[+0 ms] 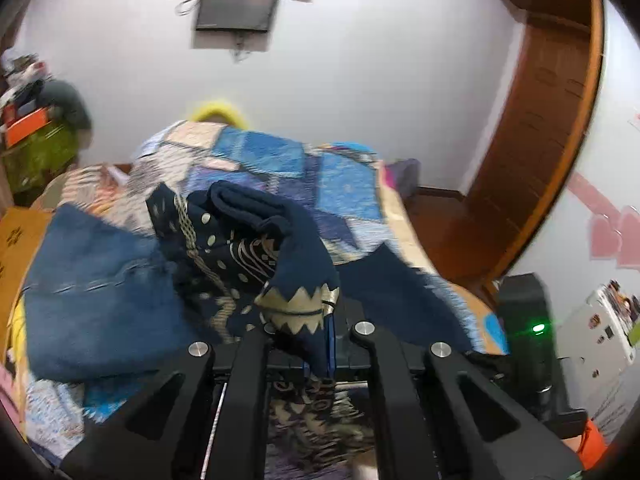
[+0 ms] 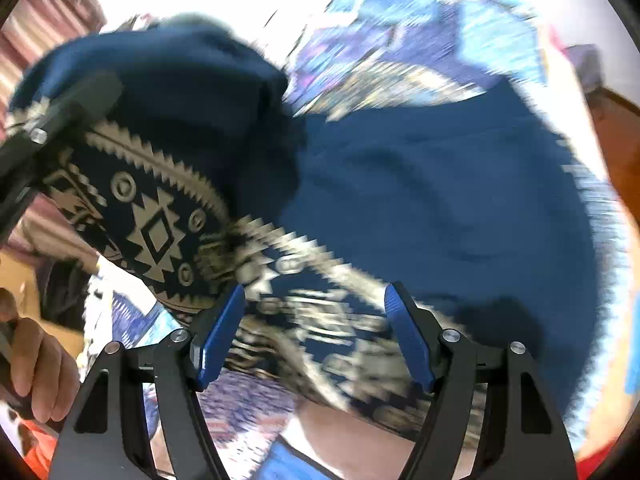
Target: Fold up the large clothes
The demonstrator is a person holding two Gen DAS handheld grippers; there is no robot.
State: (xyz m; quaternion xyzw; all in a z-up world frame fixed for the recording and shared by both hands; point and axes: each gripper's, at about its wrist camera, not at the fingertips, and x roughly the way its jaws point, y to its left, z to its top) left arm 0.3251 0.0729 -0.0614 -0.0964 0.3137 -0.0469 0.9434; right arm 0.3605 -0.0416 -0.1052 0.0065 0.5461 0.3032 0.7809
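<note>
A large navy garment [image 1: 256, 240] with a gold zigzag border lies bunched on the bed. My left gripper [image 1: 320, 344] is shut on its patterned hem and holds a fold lifted. In the right wrist view the same garment [image 2: 420, 184] spreads across the bed, its patterned border [image 2: 160, 232] raised at the left by the left gripper's black arm [image 2: 48, 128]. My right gripper [image 2: 316, 332] is open, its blue pads [image 2: 218, 336] on either side of the border, touching nothing that I can see.
A patchwork quilt [image 1: 280, 164] covers the bed. A wooden door [image 1: 544, 120] stands at the right, a wall monitor [image 1: 236, 4] above. Boxes and clutter [image 1: 36, 128] sit at the left. A hand [image 2: 36, 368] shows at the lower left.
</note>
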